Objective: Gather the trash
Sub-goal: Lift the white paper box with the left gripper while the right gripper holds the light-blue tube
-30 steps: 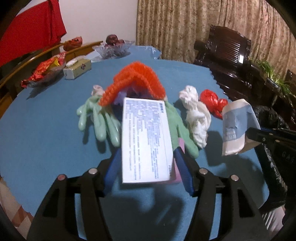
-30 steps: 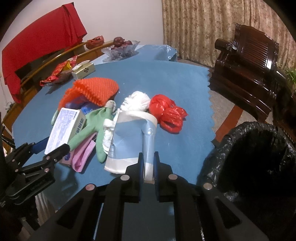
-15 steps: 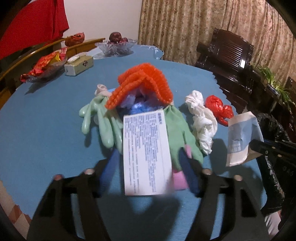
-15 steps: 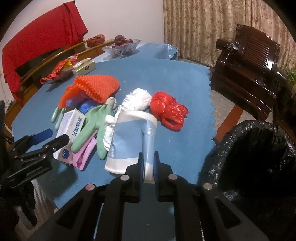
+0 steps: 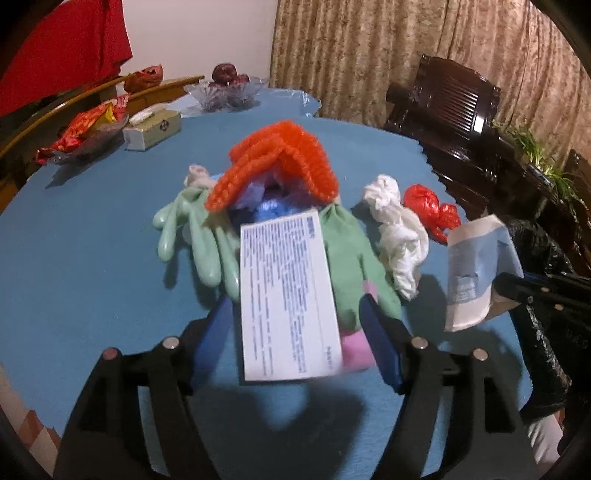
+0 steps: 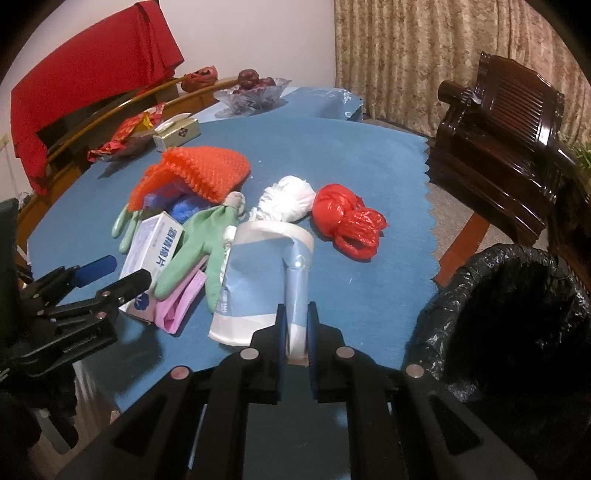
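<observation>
We see a pale wall (image 6: 295,33), patterned beige curtains (image 6: 424,55), a dark carved wooden armchair (image 6: 498,122), a red cloth (image 6: 92,74) draped over furniture, and a blue-covered table (image 6: 369,155).

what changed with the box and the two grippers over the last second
The left gripper has let go of the white box: a second ago its fingers clamped the box's sides and held it raised; its jaws have just been opening, and the box now lies on the pile between them, untouched. The right gripper stays shut on the blue-and-white packet. The rest of the trash is unmoved.
</observation>
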### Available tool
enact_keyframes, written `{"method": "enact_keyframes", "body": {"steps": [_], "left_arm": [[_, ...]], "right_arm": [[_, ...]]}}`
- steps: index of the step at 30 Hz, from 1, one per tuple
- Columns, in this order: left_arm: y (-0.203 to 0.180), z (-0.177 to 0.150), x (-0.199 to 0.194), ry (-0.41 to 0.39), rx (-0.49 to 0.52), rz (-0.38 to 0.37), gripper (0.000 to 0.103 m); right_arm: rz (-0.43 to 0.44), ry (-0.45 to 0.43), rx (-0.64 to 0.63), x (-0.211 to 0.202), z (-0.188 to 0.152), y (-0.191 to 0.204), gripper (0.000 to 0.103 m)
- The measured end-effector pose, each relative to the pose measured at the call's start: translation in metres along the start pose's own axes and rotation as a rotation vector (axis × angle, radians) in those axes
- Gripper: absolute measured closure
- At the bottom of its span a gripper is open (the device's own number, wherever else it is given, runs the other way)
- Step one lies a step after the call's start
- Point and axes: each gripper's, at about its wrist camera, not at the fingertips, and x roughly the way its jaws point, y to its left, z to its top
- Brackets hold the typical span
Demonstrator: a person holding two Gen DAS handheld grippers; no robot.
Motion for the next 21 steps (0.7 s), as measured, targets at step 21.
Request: {"method": "enact_keyframes", "body": {"steps": [21], "left_arm": [[-0.011,0.014,-0.049,-0.085,0.021,-0.040,0.049]], "right_arm": [[-0.016,-0.039,0.009,-0.022,0.001,-0.006,0.092]]}}
